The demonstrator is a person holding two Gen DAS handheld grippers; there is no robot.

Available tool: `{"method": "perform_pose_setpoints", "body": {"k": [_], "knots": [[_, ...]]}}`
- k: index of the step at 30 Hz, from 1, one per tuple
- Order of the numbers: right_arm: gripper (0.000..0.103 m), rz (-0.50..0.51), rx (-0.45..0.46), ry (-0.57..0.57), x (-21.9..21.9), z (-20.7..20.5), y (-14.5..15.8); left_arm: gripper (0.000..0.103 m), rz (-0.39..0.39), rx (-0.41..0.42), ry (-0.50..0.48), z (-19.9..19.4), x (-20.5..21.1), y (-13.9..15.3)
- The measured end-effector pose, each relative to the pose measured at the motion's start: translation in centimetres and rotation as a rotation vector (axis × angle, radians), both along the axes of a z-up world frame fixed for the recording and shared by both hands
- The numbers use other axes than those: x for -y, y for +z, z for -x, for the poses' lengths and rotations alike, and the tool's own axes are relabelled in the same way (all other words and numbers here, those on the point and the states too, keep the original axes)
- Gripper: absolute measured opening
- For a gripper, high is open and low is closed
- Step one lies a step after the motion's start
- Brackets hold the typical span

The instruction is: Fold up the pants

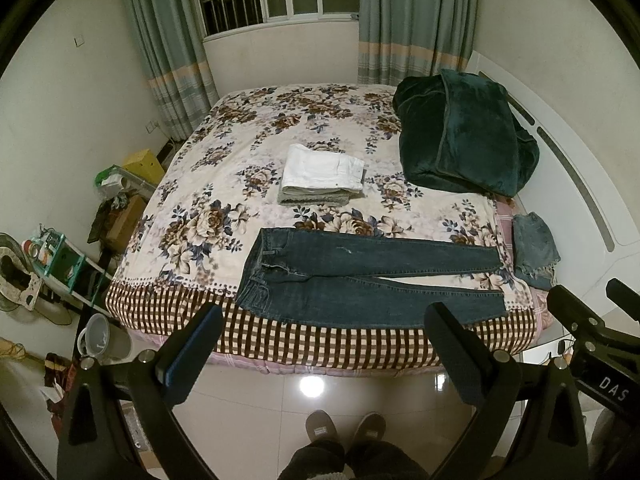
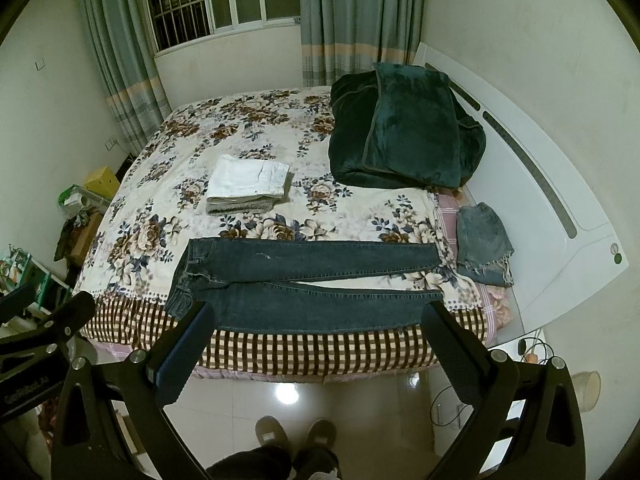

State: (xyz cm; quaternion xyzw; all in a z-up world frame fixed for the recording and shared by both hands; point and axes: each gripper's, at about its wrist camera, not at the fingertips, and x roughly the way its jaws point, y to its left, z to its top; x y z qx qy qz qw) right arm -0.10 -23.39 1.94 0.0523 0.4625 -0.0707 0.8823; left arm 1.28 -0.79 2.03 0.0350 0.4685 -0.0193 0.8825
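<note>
Dark blue jeans (image 1: pixel 360 280) lie flat along the near edge of the bed, waist to the left, legs stretched right and slightly apart; they also show in the right wrist view (image 2: pixel 304 280). My left gripper (image 1: pixel 324 320) is open and empty, held above the floor just short of the bed edge. My right gripper (image 2: pixel 320 316) is open and empty, at the same height in front of the jeans. Neither touches the cloth. The right gripper's fingers (image 1: pixel 580 312) show at the right edge of the left wrist view.
The floral bed cover (image 1: pixel 248 152) carries a stack of folded white and grey pants (image 1: pixel 322 174), a dark green blanket heap (image 1: pixel 464 136) and folded light denim (image 1: pixel 534 250) by the white headboard (image 1: pixel 576 184). Clutter and a bucket (image 1: pixel 98 338) stand left. My slippers (image 1: pixel 344 432) rest on tiled floor.
</note>
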Motion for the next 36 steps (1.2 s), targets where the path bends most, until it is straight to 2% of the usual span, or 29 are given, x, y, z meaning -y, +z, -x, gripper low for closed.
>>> {"method": "perform_pose_setpoints", "body": {"k": [20, 21, 29, 36], "knots": [[0.103, -0.004, -0.007, -0.002, -0.1, -0.1, 0.6, 0.103, 0.001, -0.002, -0.004, 1.0, 0.0, -0.5], [0.103, -0.004, -0.009, 0.000, -0.4, 0.9, -1.2, 0.103, 0.002, -0.002, -0.003, 1.0, -0.1, -0.4], [0.103, -0.017, -0.025, 0.004, -0.2, 1.9, -2.7, 0.103, 0.001, -0.002, -0.001, 1.3, -0.4, -0.6], [0.103, -0.045, -0.055, 0.002, 2.4, 0.0, -4.2, 0.103, -0.021, 0.008, 0.039, 0.3, -0.3, -1.6]]}}
